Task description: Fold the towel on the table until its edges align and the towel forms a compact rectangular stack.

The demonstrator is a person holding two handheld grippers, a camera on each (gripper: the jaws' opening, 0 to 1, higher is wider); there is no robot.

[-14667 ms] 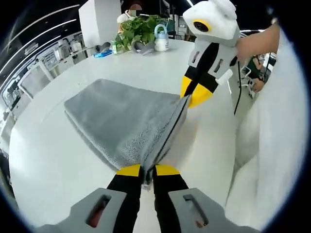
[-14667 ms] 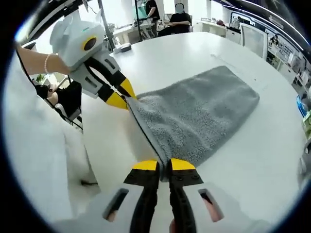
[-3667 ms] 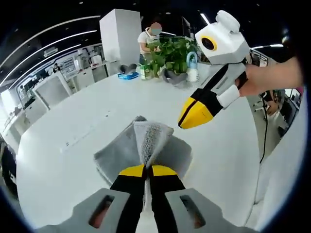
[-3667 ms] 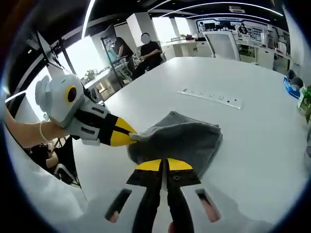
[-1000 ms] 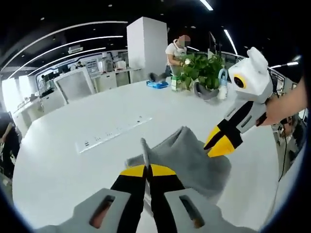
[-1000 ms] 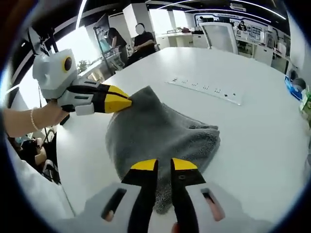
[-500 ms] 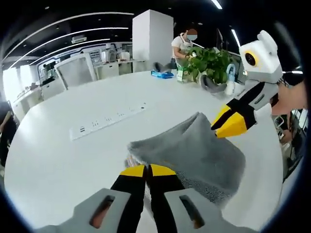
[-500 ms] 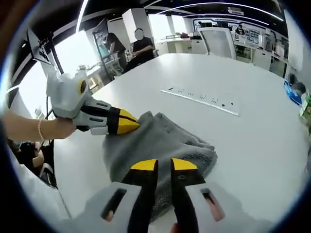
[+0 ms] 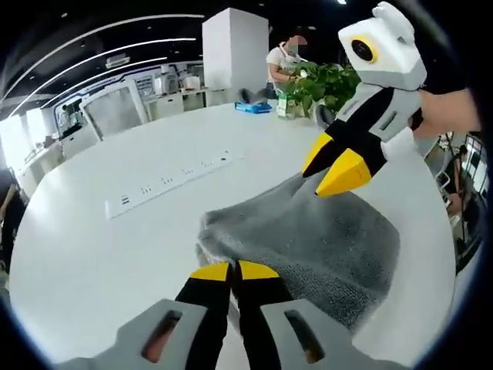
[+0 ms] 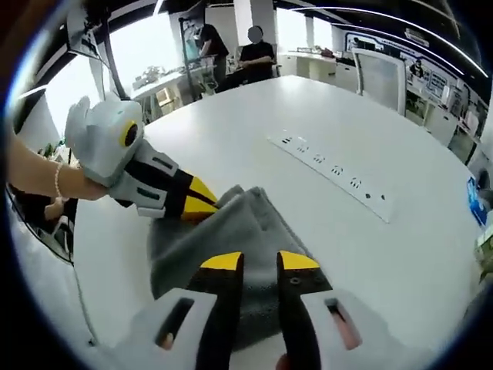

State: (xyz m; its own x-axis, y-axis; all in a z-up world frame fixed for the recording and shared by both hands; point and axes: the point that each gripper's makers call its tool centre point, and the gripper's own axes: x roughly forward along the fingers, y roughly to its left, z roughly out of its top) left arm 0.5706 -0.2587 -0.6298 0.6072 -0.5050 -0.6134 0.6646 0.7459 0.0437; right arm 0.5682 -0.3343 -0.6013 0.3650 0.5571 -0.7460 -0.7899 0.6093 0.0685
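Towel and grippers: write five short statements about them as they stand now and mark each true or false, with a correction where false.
1. The grey towel lies folded on the white table. True.
2. The left gripper is wide open. False: its jaws are shut at the towel's near edge.
3. The right gripper has a gap between its jaws. True: it is open above the towel.
4. A power strip lies on top of the towel. False: it lies on the table beyond the towel, apart from it.
5. A green plant stands at the table's far side. True.
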